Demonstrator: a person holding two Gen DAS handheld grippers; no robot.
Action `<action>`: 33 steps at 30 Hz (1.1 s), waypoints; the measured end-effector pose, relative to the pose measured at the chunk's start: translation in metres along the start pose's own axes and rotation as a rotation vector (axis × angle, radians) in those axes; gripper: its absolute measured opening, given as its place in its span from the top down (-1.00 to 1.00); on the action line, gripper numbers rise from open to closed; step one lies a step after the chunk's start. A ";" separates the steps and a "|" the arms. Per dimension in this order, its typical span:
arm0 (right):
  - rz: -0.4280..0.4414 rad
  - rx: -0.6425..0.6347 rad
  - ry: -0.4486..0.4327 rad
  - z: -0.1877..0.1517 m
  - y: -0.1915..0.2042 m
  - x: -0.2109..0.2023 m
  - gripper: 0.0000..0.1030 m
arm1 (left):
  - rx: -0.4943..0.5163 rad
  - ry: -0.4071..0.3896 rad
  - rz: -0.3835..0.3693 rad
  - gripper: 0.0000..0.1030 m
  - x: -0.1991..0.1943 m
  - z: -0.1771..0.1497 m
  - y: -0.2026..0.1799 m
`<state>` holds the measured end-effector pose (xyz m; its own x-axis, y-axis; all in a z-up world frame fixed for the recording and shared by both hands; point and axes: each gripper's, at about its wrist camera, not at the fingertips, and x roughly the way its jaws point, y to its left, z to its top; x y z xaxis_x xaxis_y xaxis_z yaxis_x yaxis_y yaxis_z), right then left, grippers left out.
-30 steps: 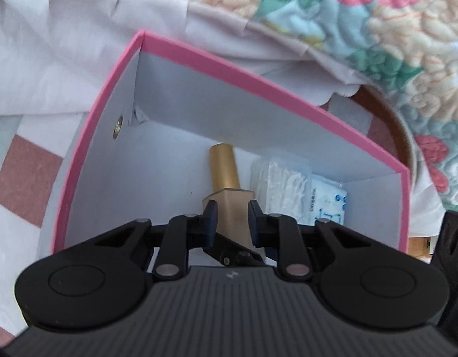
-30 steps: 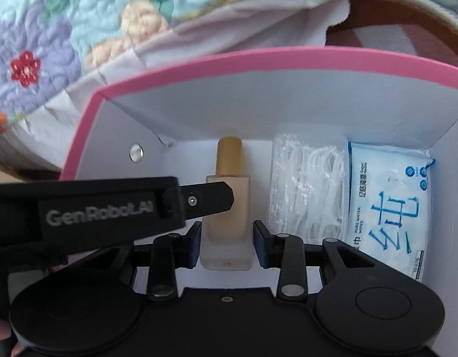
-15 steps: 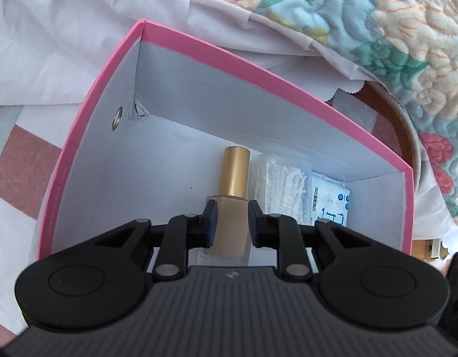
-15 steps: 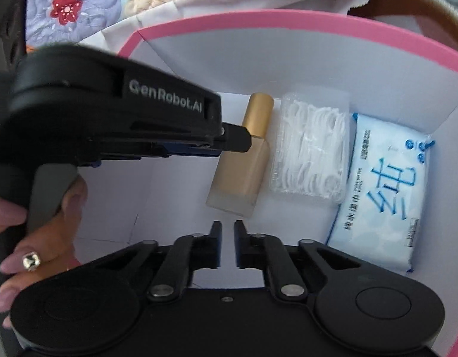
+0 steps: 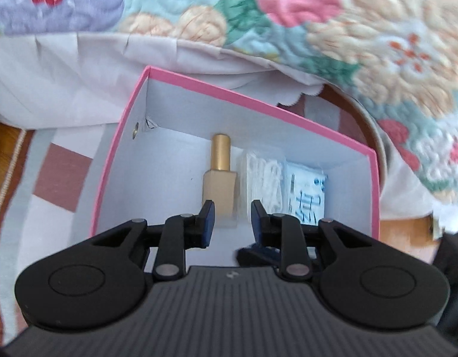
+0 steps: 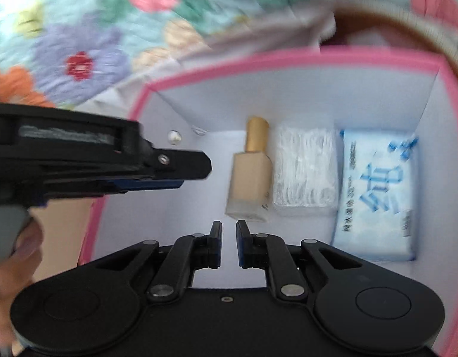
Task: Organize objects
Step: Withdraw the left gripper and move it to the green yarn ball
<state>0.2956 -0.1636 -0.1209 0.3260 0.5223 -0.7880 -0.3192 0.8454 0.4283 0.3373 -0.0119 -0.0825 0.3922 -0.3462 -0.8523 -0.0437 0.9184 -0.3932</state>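
Note:
A pink-rimmed white box (image 5: 258, 101) (image 6: 288, 56) holds three things side by side: a beige bottle with a gold cap (image 5: 220, 178) (image 6: 251, 172), a clear pack of white floss picks (image 5: 266, 181) (image 6: 306, 169), and a blue wet-wipes pack (image 5: 306, 196) (image 6: 377, 196). My left gripper (image 5: 229, 223) is open and empty above the box's near side, seen from the side in the right wrist view (image 6: 196, 166). My right gripper (image 6: 229, 244) is nearly closed and empty, just short of the bottle's base.
A flowered quilt (image 5: 288, 15) and white sheet (image 5: 65, 83) lie behind the box. A round brown basket rim (image 5: 374, 136) sits at the back right. A checked cloth (image 5: 50, 178) lies left of the box.
Both grippers have pulled back and up from the box. My left gripper opened and let go of the bottle, which now lies in the box. My right gripper closed earlier.

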 end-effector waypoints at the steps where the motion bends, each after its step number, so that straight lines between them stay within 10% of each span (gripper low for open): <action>1: 0.001 -0.018 -0.012 0.000 0.001 -0.013 0.64 | 0.017 -0.002 0.005 0.44 -0.007 -0.003 -0.003; 16: -0.035 -0.262 -0.127 -0.018 0.054 -0.160 0.22 | 0.258 -0.110 0.005 0.01 -0.152 -0.062 -0.039; 33: -0.024 -0.545 -0.096 -0.100 0.126 -0.240 -0.26 | 0.282 -0.086 -0.009 -0.28 -0.240 -0.152 -0.007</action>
<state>0.0884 -0.1934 0.0783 0.4101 0.5333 -0.7399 -0.7170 0.6899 0.0999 0.1044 0.0353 0.0726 0.4683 -0.3483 -0.8120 0.2127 0.9364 -0.2790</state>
